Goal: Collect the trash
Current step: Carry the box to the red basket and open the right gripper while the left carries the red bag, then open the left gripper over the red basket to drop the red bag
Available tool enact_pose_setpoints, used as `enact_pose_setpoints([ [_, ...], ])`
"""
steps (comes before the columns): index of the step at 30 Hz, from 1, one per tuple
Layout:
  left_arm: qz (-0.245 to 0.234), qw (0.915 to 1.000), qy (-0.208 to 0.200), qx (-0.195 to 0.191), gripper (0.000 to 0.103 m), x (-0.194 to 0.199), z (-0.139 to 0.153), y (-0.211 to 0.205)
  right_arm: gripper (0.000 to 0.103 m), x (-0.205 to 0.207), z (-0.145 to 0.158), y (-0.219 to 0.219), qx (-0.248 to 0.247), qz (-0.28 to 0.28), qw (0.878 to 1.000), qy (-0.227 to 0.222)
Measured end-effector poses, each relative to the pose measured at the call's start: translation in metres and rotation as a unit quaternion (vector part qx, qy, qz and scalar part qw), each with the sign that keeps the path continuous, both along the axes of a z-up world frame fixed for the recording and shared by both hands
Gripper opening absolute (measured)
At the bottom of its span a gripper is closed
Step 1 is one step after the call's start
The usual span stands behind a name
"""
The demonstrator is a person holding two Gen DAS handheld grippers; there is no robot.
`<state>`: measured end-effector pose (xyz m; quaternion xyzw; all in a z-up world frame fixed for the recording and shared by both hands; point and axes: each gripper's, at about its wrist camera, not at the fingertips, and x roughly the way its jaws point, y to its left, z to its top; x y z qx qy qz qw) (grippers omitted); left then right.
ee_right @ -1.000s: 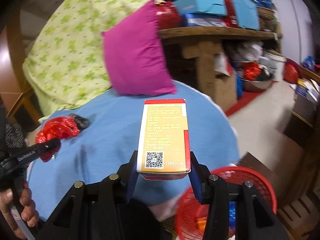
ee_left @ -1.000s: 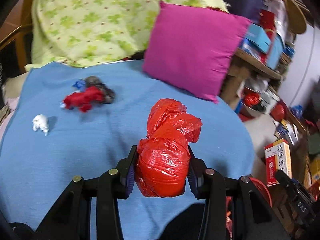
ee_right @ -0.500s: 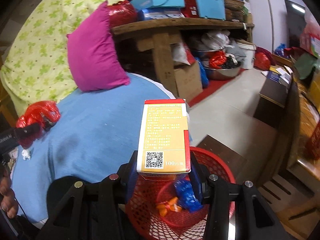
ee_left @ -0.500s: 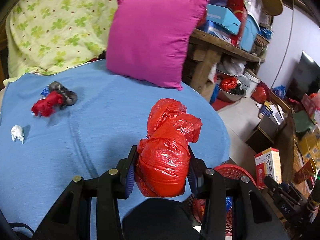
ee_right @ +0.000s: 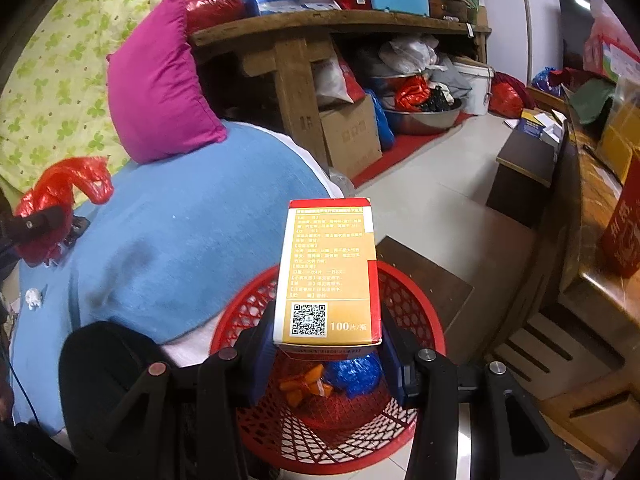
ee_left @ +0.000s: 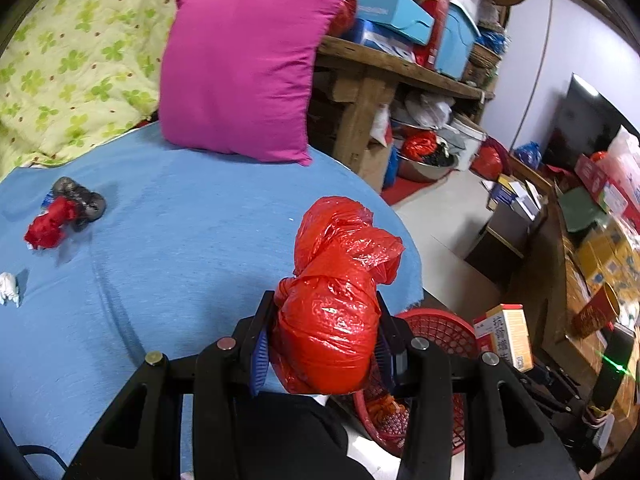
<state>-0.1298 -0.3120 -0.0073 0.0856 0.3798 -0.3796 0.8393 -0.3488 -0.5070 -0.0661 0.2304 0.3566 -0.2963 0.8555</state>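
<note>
My left gripper [ee_left: 322, 344] is shut on a crumpled red plastic bag [ee_left: 332, 304], held above the blue bed cover's edge beside the red mesh basket [ee_left: 440, 332]. My right gripper [ee_right: 326, 346] is shut on a yellow medicine box [ee_right: 330, 272] and holds it right over the red basket [ee_right: 416, 308], which has orange and blue wrappers [ee_right: 352, 372] inside. The box also shows in the left wrist view [ee_left: 506, 336]. On the bed lie a red and grey wad [ee_left: 64, 212] and a small white scrap [ee_left: 8, 288].
A magenta pillow [ee_left: 240, 68] and a green-patterned quilt [ee_left: 68, 56] lie at the back of the bed. A wooden shelf [ee_right: 340, 28] with boxes stands beyond. A wooden cabinet [ee_right: 592, 264] is at the right, with bare floor [ee_right: 432, 192] between.
Both grippers have swung right, away from the bed toward the floor. The red basket has come under the medicine box and next to the red bag.
</note>
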Motion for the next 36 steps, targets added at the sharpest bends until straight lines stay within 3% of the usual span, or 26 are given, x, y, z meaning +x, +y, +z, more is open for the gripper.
enact_pose_setpoints([
  [15,-0.049,0.9987,0.002,0.014,0.046,-0.018,-0.008,-0.026,0.05,-0.008,-0.023,-0.01,0.022,-0.016,0.999,0.021],
  [16,-0.051,0.9986,0.003,0.014,0.046,-0.018,-0.008,-0.029,0.052,-0.007,-0.025,-0.011,0.025,-0.015,0.999,0.024],
  [19,-0.059,0.9981,0.007,0.016,0.046,-0.018,-0.01,-0.035,0.076,-0.008,-0.025,-0.011,0.02,-0.024,0.999,0.025],
  [20,-0.061,0.998,0.008,0.017,0.046,-0.018,-0.01,-0.036,0.078,-0.009,-0.024,-0.011,0.018,-0.028,0.999,0.026],
  [27,-0.085,0.9957,0.026,0.024,0.046,-0.023,-0.02,-0.048,0.078,-0.018,-0.013,-0.017,0.001,-0.051,0.999,0.007],
  [36,-0.138,0.987,0.06,0.056,0.046,-0.037,-0.042,-0.073,0.079,-0.031,0.002,-0.026,-0.013,-0.076,0.997,-0.017],
])
